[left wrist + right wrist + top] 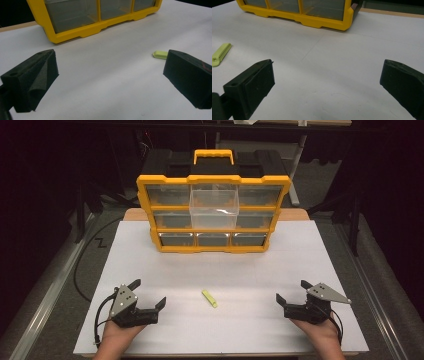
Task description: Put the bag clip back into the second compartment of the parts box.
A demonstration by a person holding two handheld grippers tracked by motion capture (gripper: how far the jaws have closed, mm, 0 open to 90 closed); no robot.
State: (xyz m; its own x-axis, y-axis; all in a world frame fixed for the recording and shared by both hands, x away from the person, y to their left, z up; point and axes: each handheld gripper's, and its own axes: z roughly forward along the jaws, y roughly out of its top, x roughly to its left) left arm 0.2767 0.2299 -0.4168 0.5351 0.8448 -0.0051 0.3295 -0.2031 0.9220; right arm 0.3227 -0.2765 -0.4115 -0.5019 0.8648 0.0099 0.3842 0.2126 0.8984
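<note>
Two hand-held grippers, left gripper [147,295] and right gripper [292,292], are shown at the near edge of the white table [150,260], each with jaws spread wide and nothing held. One yellow drawer organizer [213,215] stands at the far side, one clear drawer [214,209] pulled forward, and one small lime-green piece [209,298] lies between the grippers. If the piece is judged the target, it is best approached low, jaws astride its narrow width.
</note>
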